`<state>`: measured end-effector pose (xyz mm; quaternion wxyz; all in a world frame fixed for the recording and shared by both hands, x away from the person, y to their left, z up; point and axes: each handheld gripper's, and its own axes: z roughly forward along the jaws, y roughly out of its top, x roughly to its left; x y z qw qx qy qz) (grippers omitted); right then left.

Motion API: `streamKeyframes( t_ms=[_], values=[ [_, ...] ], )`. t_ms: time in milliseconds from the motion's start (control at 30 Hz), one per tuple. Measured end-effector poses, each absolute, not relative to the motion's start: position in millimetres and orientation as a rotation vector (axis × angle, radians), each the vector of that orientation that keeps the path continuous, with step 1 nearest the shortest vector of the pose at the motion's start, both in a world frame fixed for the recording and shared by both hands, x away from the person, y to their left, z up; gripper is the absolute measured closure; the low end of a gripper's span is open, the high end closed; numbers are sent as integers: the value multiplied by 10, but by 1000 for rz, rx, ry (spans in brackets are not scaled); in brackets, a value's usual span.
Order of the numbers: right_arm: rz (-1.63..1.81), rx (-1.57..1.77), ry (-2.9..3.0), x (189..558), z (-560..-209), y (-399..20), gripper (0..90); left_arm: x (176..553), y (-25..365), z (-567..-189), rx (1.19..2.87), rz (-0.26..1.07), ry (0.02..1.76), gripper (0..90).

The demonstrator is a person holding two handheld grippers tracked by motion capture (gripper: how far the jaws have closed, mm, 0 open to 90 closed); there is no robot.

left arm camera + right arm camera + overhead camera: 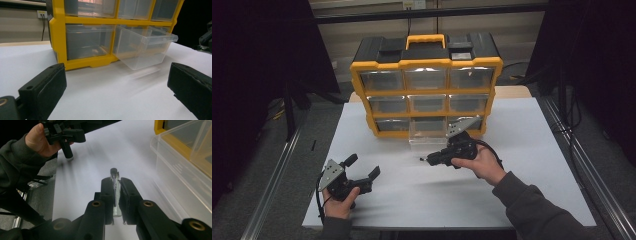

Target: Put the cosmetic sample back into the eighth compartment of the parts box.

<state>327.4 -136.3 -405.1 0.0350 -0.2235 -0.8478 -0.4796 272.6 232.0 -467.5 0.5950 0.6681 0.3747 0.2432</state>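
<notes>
Nearest the person, the left gripper (pixel 363 175) rests low on the white table (pixel 522 165), its hand (pixel 338 204) on the near left part of the sheet. Its jaws stand wide apart with nothing between them; in the left gripper view they frame bare table.

Further in, near the middle, the right gripper (pixel 426 160) is held in the right hand (pixel 482 162) and points leftward across the table. Its jaws are clamped on a small clear vial (pixel 115 192) with a dark cap; in the right gripper view the vial lies along the jaws, its cap poking out past the tips. In the high view the vial is just a tiny dark tip, so what is inside it is hard to make out.

Just beyond that hand, a clear drawer (pixel 146 47) sticks out from the bottom row of the yellow organizer (pixel 427 90), at the middle column. It looks empty from the left gripper view, though the plastic glare makes that uncertain.

At the back stands the organizer itself, three rows of three clear drawers, with a yellow handle (pixel 426 40) on its black top.
</notes>
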Motion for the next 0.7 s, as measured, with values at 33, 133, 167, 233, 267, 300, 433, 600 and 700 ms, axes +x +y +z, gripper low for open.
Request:
streamKeyframes(
  t_ms=[33, 133, 167, 233, 267, 300, 433, 600, 700],
  values=[
    [-1474, -687, -2605, 3281, -4042, -1367, 817, 2726, 2320, -4675, 1552, 565, 870, 22],
    [-1473, -689, -2610, 3298, -4014, -1378, 817, 2726, 2324, -4674, 1556, 566, 868, 22],
    [-1475, -688, -2612, 3307, -4003, -1382, 817, 2727, 2320, -4675, 1552, 565, 871, 22],
    [-1483, -694, -2608, 3329, -3973, -1392, 817, 2727, 2318, -4676, 1551, 563, 870, 22],
    [-1483, -694, -2608, 3329, -3973, -1392, 817, 2727, 2318, -4675, 1552, 563, 869, 22],
    [-1486, -696, -2601, 3346, -3960, -1397, 817, 2727, 2319, -4675, 1552, 564, 871, 22],
    [-1487, -696, -2607, 3363, -3944, -1404, 817, 2728, 2323, -4673, 1550, 557, 867, 21],
    [-1476, -704, -2616, 3387, -3918, -1412, 817, 2728, 2330, -4678, 1560, 554, 865, 21],
    [-1479, -705, -2618, 3405, -3900, -1415, 817, 2731, 2331, -4677, 1552, 559, 871, 21]
  ],
)
